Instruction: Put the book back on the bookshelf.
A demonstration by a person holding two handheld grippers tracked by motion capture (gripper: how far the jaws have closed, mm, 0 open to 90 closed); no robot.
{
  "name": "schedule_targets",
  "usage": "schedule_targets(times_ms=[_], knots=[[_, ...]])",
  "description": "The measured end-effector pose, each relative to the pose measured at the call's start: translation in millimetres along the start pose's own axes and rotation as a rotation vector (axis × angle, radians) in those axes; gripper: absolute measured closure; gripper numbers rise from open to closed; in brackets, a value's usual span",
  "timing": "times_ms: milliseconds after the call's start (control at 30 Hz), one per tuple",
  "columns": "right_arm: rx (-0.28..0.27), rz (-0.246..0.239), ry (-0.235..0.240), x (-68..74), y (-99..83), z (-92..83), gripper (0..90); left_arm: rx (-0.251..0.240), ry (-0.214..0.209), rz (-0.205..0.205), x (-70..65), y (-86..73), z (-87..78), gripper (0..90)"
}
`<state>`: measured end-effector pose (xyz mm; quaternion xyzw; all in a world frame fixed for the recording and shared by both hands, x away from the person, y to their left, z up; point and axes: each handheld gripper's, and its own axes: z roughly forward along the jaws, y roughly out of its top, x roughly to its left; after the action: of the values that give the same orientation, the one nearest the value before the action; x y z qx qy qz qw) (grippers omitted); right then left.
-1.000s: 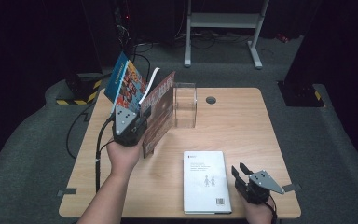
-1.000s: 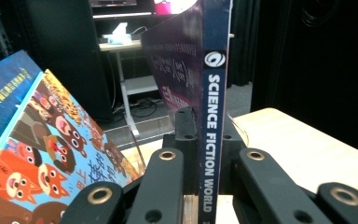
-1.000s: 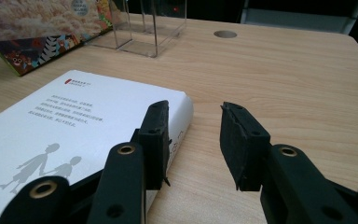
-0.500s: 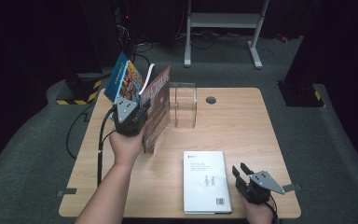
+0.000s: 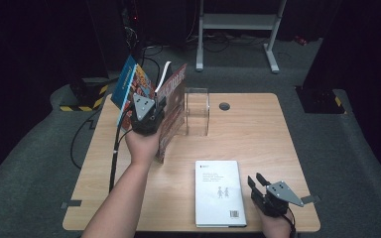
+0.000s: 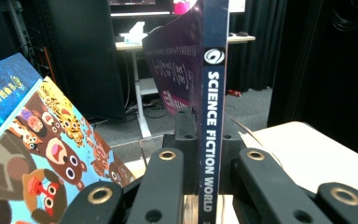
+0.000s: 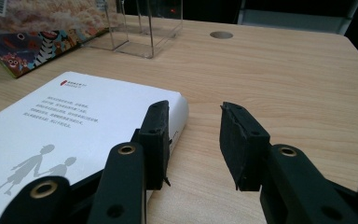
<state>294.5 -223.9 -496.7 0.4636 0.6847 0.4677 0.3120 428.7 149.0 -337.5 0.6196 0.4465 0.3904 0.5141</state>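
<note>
Left gripper (image 5: pixel 146 119): jaws are clamped on the spine of the Science Fiction World magazine (image 6: pixel 213 116), which is held upright between the fingers (image 6: pixel 161 182), above the table (image 5: pixel 258 134). A picture book (image 6: pixel 32 154) is seen just left of them. Right gripper (image 7: pixel 193 135): jaws are parted, nothing gripped; the white book (image 7: pixel 70 126) lies flat beside its left finger.

L gripper (image 6: pixel 208 186) clamping mag spine (image 6: pixel 213 116), animal picture book (image 6: pixel 42 154) at left
</note>
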Motion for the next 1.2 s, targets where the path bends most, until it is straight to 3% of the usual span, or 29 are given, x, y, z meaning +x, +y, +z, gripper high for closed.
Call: schedule_targets(times_ms=[267, 433, 900, 1200], knots=[[-0.006, 0.009, 0.006, -0.9, -0.1, -0.8, 63.2, 0.008, 0.009, 0.009, -1.9, 2.8, 17.8, 84.0], [-0.001, 0.003, 0.018, -0.5, -0.9, 0.5, 62.7, 0.015, 0.021, -0.006, -2.0, 1.1, 27.4, 84.0], [-0.001, 0.006, 0.029, 1.6, -2.1, -0.3, 62.7, 0.007, 0.049, -0.023, 3.4, -0.7, 40.8, 83.9], [-0.002, 0.009, 0.026, 1.6, -2.5, -1.0, 62.8, 0.002, 0.058, -0.01, 1.1, 5.3, 49.6, 83.9]])
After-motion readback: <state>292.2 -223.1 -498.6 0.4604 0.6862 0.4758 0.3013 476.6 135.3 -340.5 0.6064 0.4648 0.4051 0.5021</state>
